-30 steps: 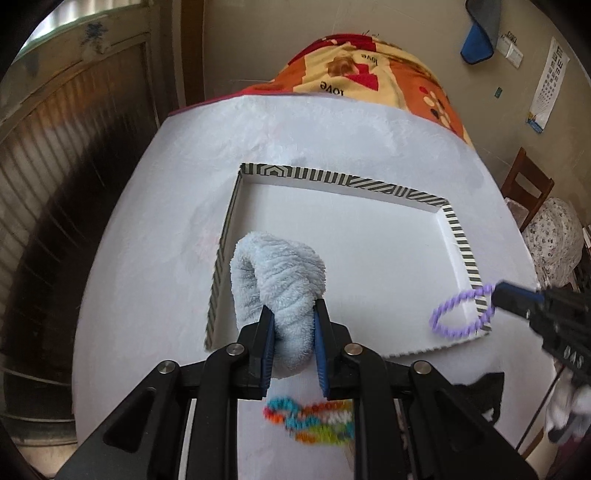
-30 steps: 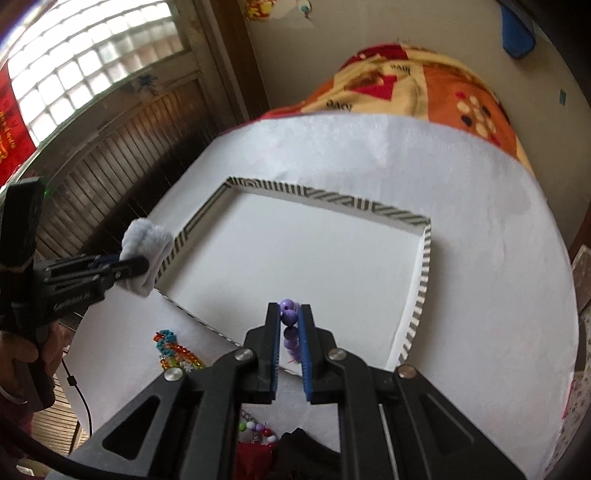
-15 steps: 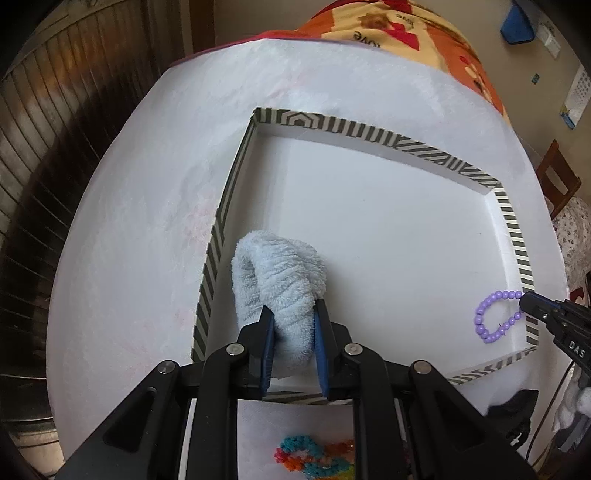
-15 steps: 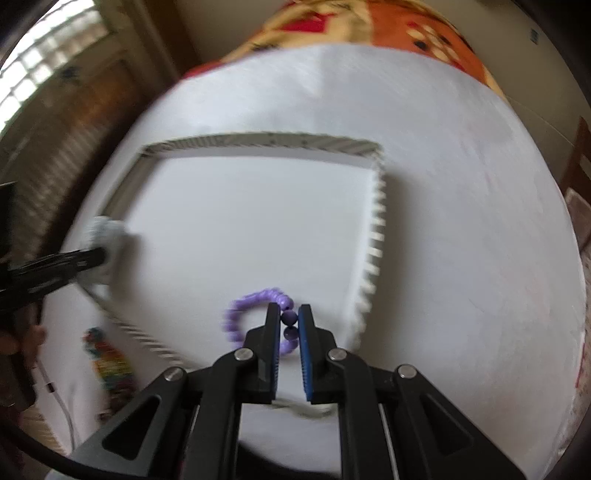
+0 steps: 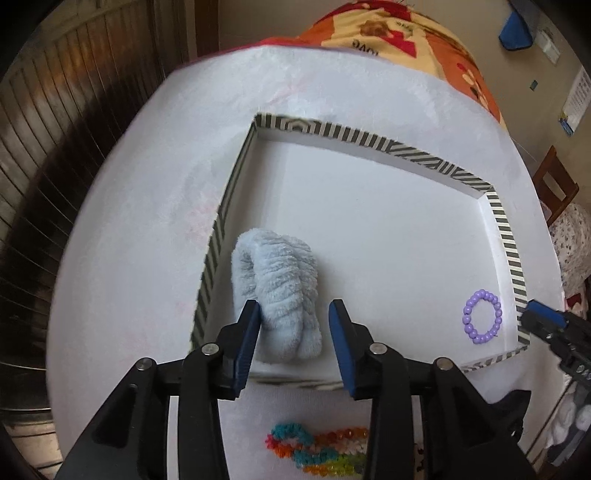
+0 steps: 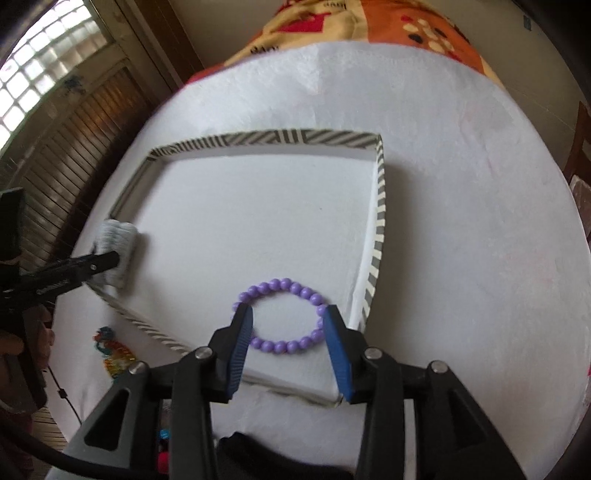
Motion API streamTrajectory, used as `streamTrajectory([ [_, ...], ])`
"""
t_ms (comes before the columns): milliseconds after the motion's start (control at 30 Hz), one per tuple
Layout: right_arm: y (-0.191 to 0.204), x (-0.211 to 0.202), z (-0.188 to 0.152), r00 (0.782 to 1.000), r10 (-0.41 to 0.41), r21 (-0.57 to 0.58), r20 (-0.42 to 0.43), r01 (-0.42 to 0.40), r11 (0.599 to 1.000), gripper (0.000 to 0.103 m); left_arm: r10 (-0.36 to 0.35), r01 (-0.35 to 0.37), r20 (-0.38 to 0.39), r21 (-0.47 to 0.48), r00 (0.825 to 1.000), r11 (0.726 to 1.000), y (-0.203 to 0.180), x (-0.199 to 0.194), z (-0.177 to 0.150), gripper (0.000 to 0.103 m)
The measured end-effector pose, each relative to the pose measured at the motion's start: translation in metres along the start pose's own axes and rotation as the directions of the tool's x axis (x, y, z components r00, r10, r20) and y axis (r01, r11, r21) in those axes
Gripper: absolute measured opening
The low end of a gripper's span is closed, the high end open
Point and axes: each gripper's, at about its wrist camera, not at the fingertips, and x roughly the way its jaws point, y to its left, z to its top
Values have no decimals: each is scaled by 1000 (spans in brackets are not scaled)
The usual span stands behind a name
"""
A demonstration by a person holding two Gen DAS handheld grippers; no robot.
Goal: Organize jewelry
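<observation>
A shallow white tray with a striped rim (image 5: 369, 140) (image 6: 380, 206) lies on the white table. A fluffy light-blue scrunchie (image 5: 280, 288) (image 6: 118, 236) rests inside its near-left corner. My left gripper (image 5: 295, 328) is open around the scrunchie's near end; its left pad is close to the fabric. A purple bead bracelet (image 6: 284, 317) (image 5: 482, 316) lies flat in the tray's near-right corner. My right gripper (image 6: 288, 328) is open, its fingers on either side of the bracelet's near half; it also shows at the right edge of the left wrist view (image 5: 543, 321).
A multicoloured bead-and-yarn piece (image 5: 317, 450) (image 6: 110, 350) lies on the table in front of the tray. A patterned orange blanket (image 5: 399, 33) lies beyond the table. A wooden chair (image 5: 554, 184) stands at the right. Dark slatted panels (image 5: 55, 129) are at the left.
Both grippers have opened. The scrunchie and the purple bracelet, held before, now lie in the tray.
</observation>
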Motion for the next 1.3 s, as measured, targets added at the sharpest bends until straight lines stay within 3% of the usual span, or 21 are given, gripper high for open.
streamTrajectory([
  [200,13,-34,-7,998,13,-11,65,-13,1000,54,4,-6,72,28,997,1000,-10,-35,-10,29],
  [233,15,-40,-9,997,20,-14,73,-19,1000,54,1,-4,80,30,997,1000,-10,-39,-10,32],
  [333,25,-56,-17,995,29,-24,97,-27,999,55,-9,5,113,36,994,999,-14,-58,-17,51],
  [367,28,-60,-18,994,31,-26,102,-28,999,55,-12,7,123,43,992,999,-16,-63,-19,52],
  [667,45,-98,-47,989,33,-64,147,-24,998,56,-20,5,195,80,981,997,-21,-111,-50,53],
  [967,45,-129,-76,983,18,-65,180,-6,998,58,-51,29,175,127,983,992,-27,-130,-77,52],
  [1300,48,-146,-104,981,2,-65,196,10,998,61,-13,-14,204,132,979,991,-29,-146,-91,52],
])
